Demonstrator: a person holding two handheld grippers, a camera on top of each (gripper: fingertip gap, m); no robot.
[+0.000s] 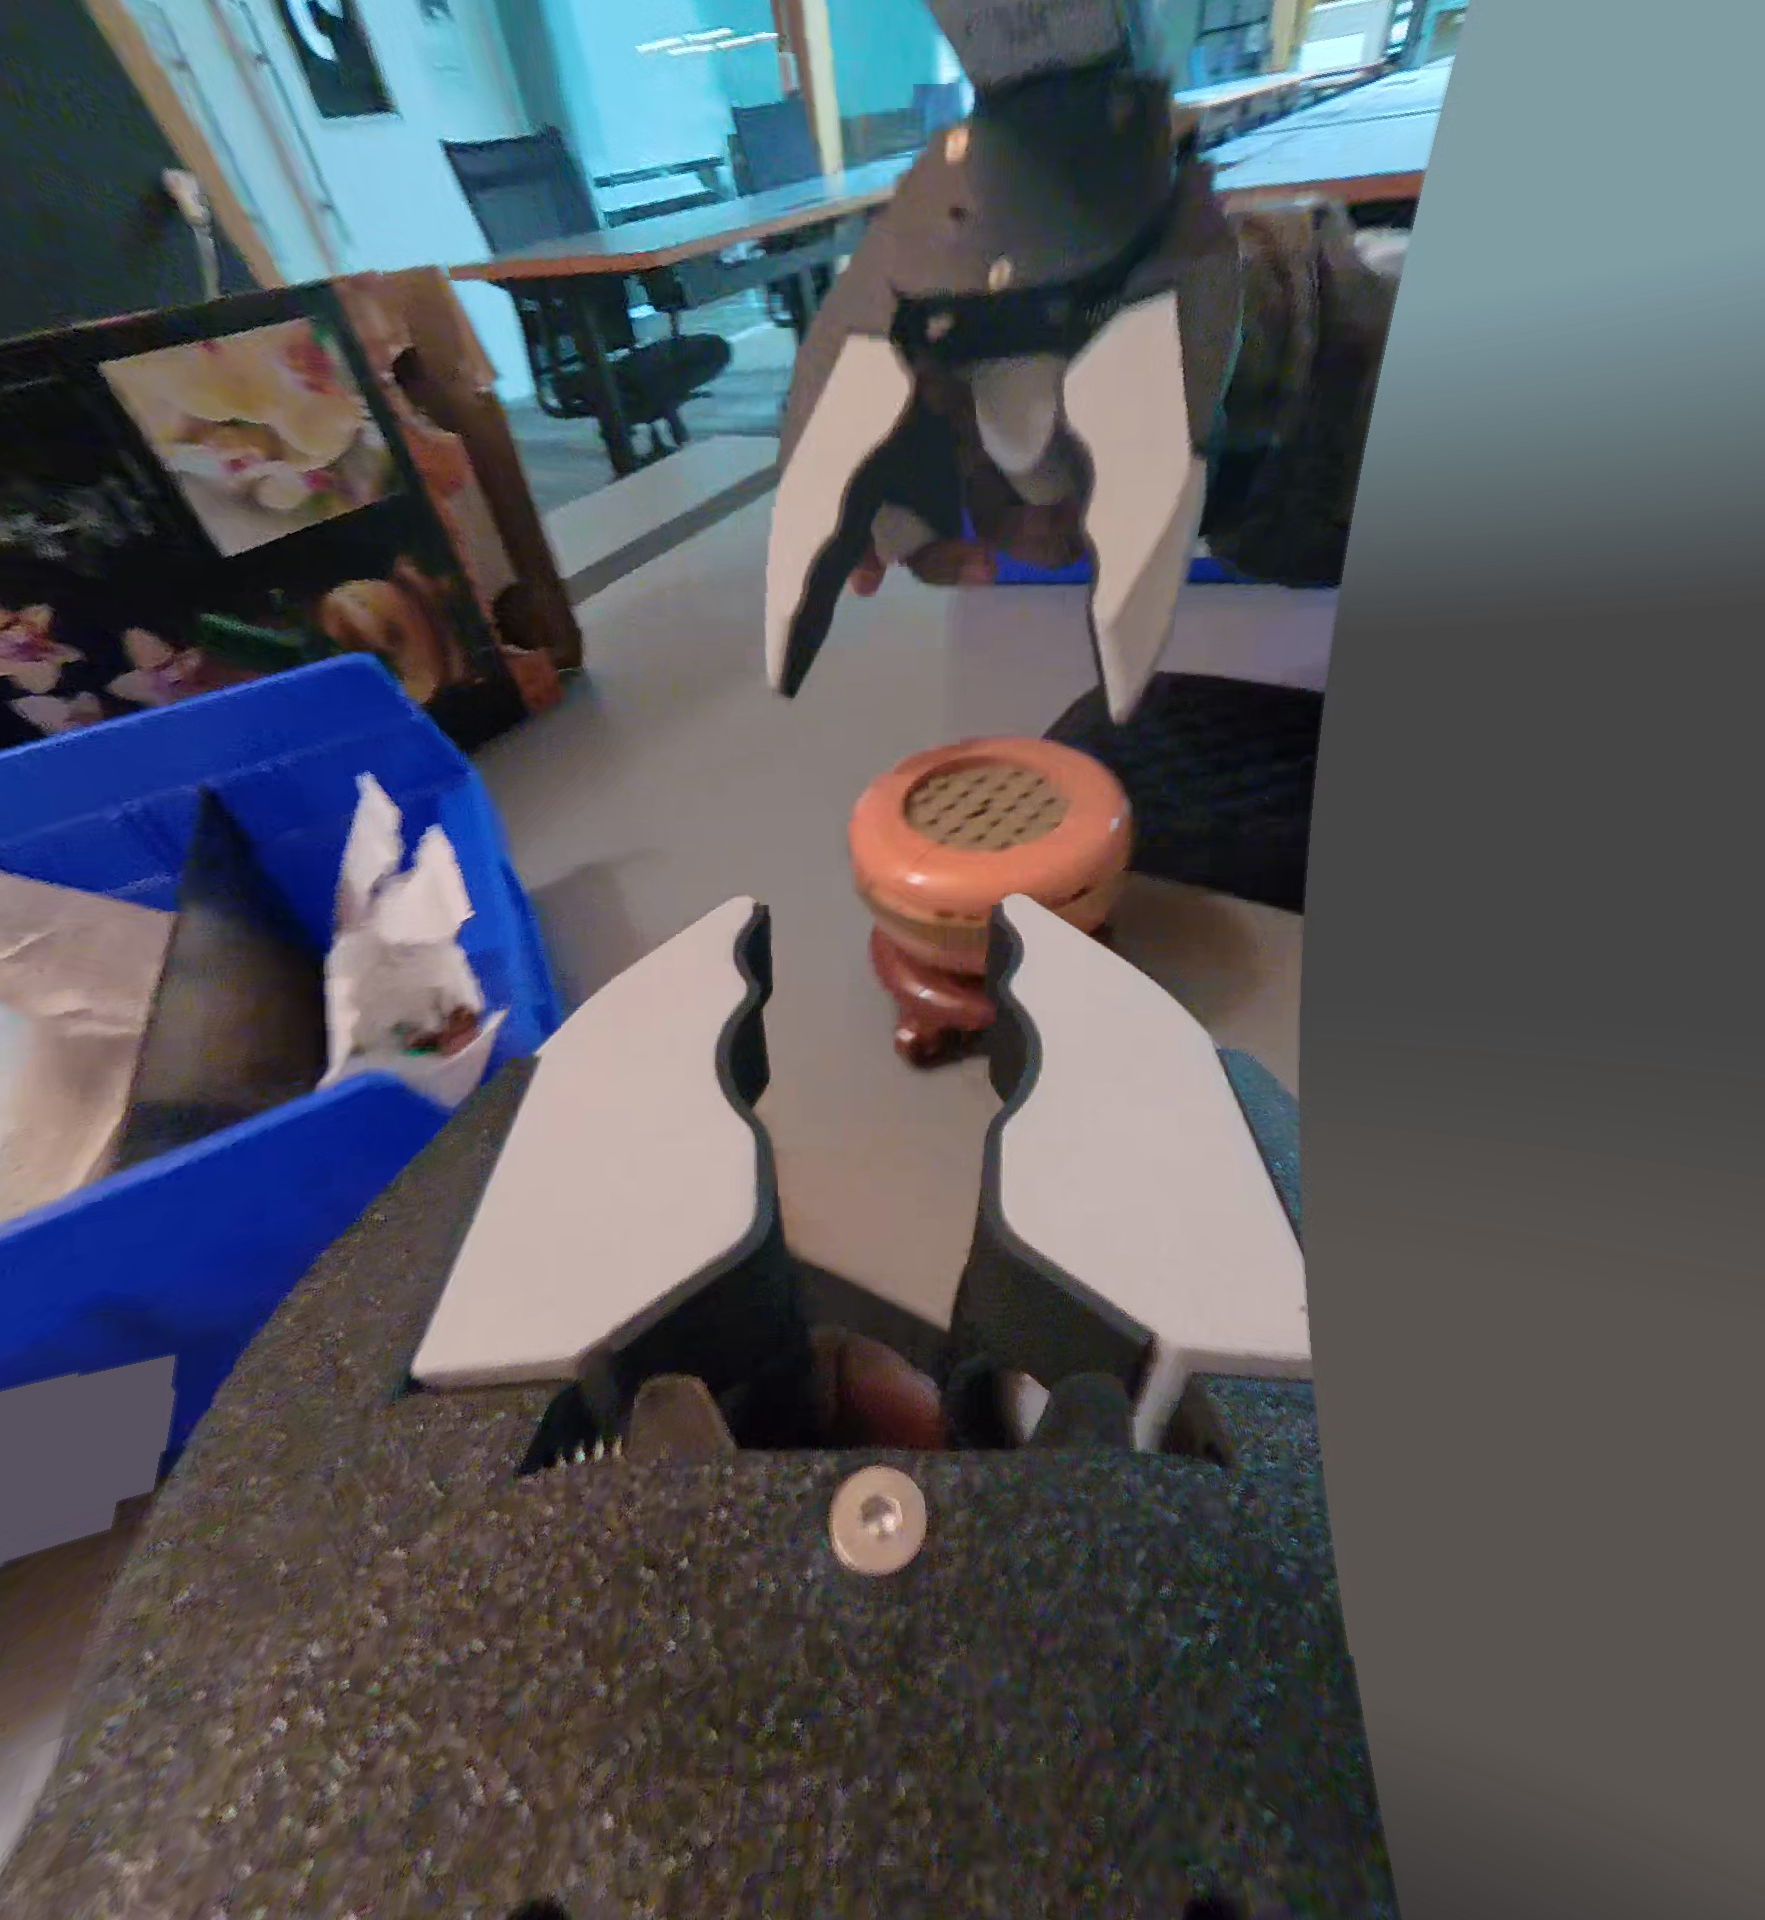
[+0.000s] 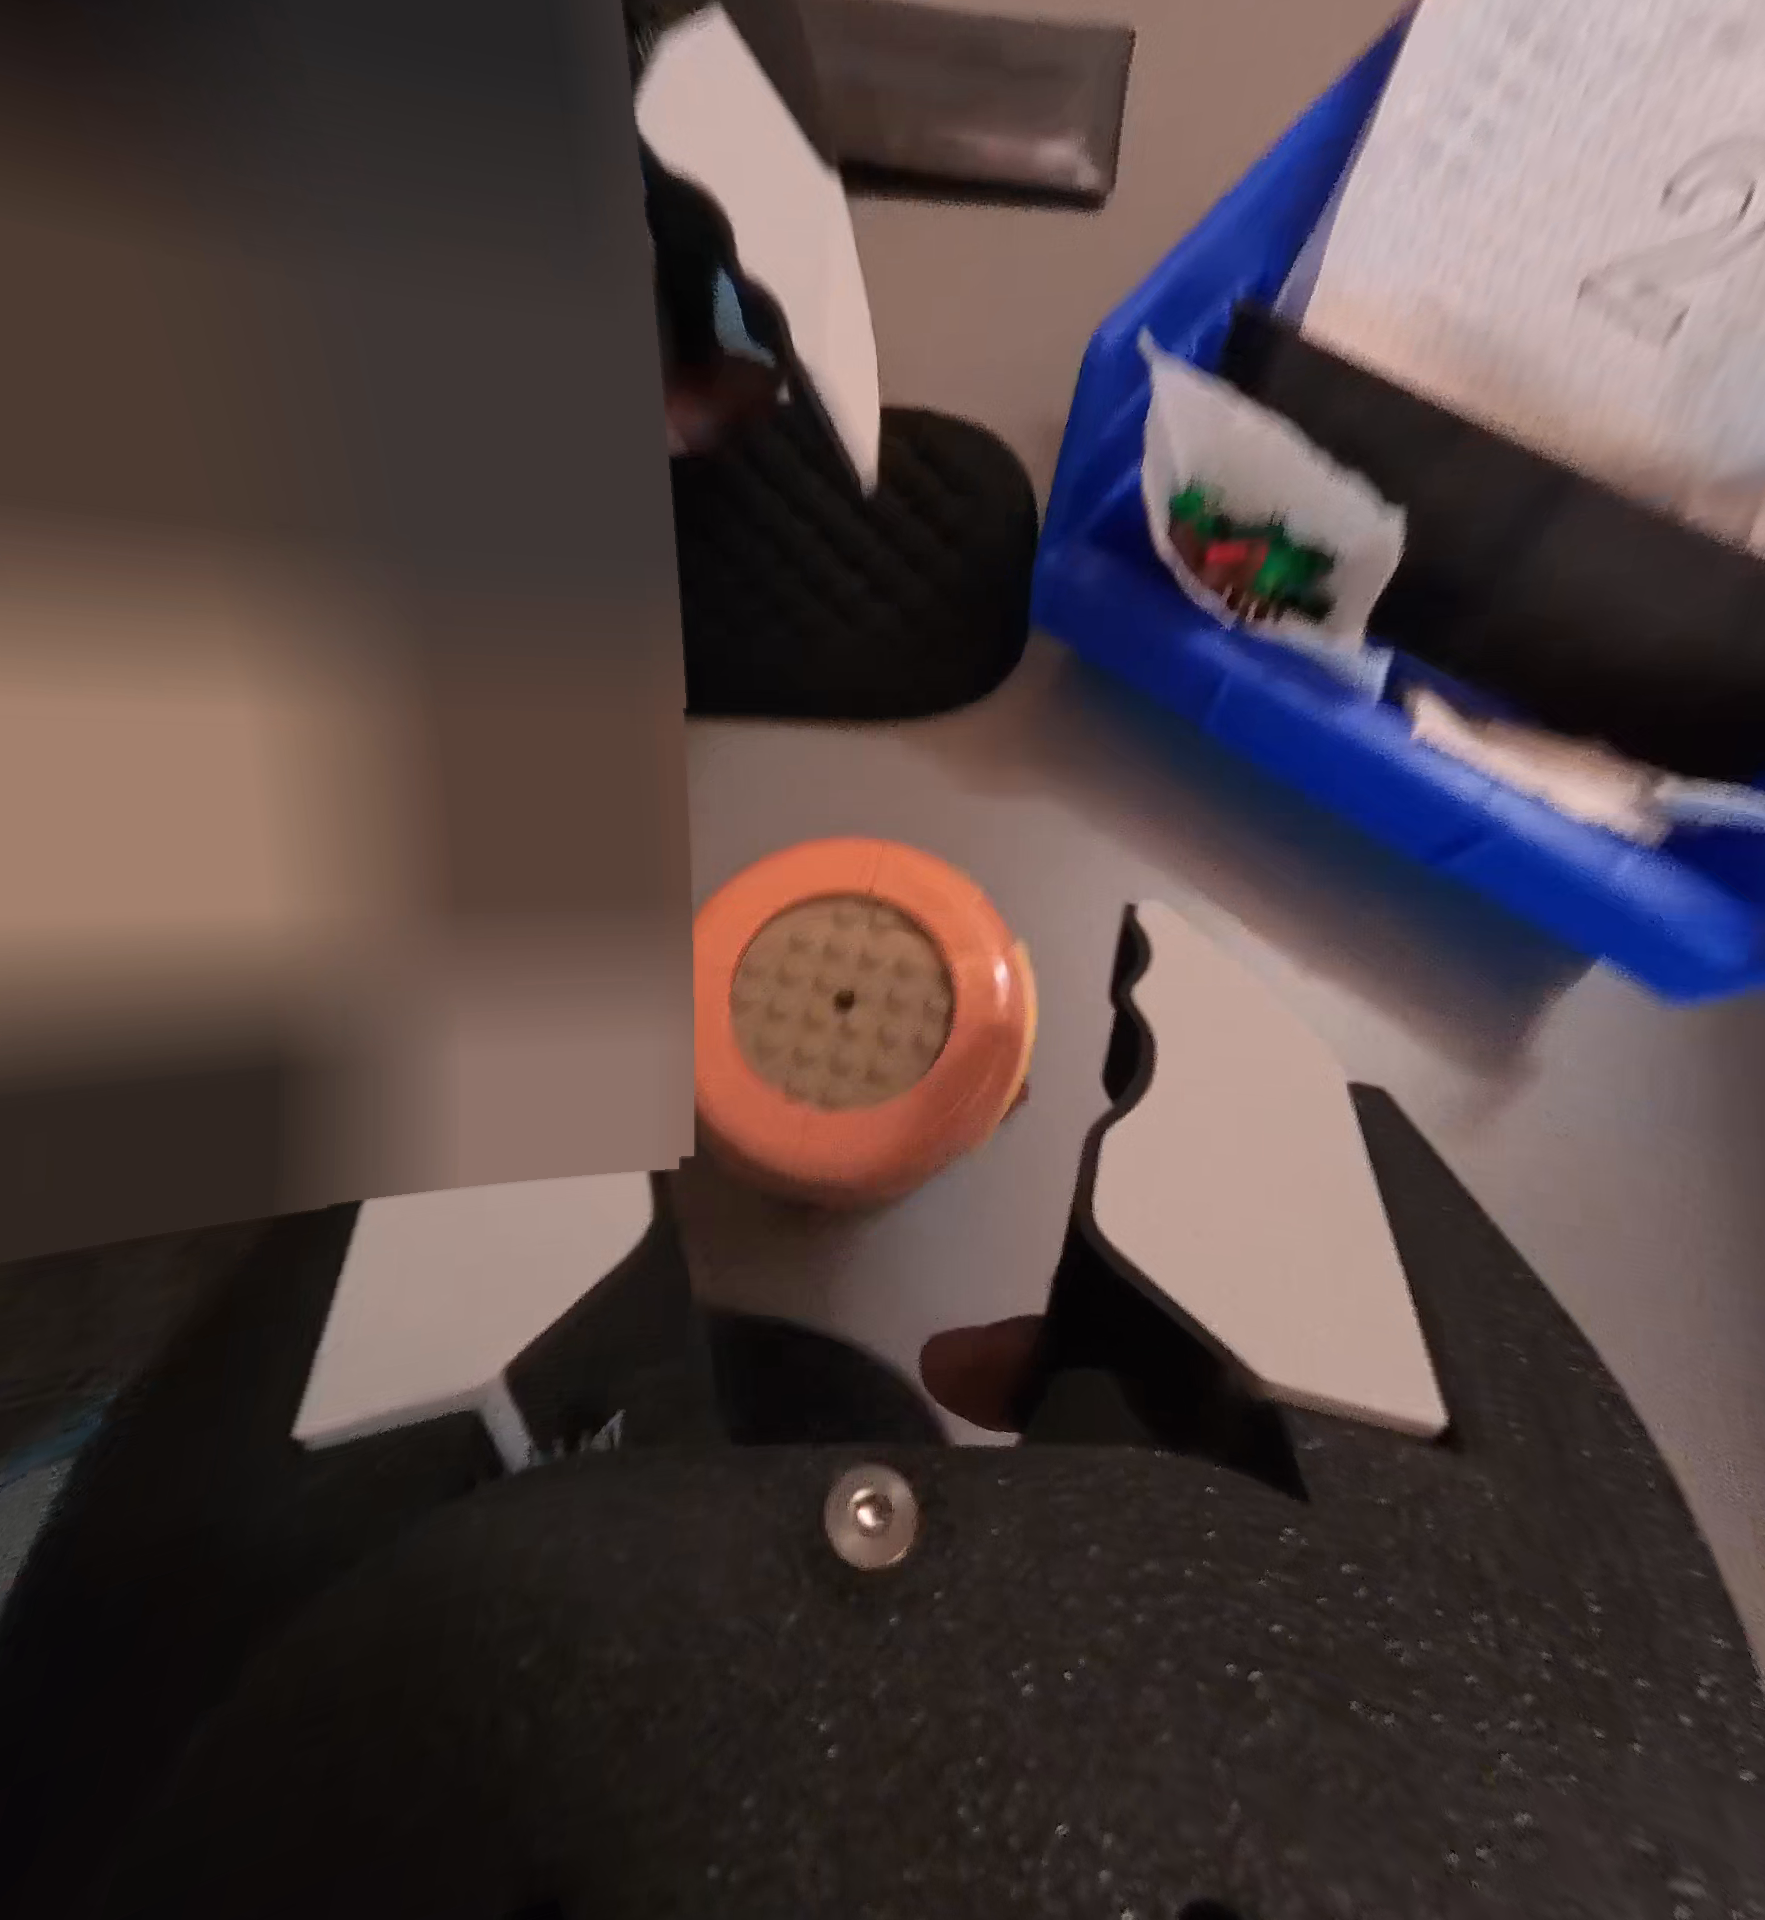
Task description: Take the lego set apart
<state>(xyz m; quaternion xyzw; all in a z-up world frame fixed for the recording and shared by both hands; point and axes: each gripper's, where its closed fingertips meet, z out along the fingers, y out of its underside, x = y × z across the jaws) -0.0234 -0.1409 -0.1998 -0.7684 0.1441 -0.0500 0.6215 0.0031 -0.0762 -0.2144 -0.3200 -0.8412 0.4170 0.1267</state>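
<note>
- A blue bin holding crumpled paper sits at the left.
- The left gripper is spread, empty, just short of the lego set.
- The round orange lego set stands upright on the grey table.
- The right gripper hangs above it, spread and empty.

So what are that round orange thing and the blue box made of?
The round orange piece looks like smooth, slightly glossy plastic: its tan centre carries a grid of studs, and seams split the ring into segments. The blue box seems to be moulded plastic too, with even colour and a rigid rim. Neither hand-held gripper touches them.
</note>
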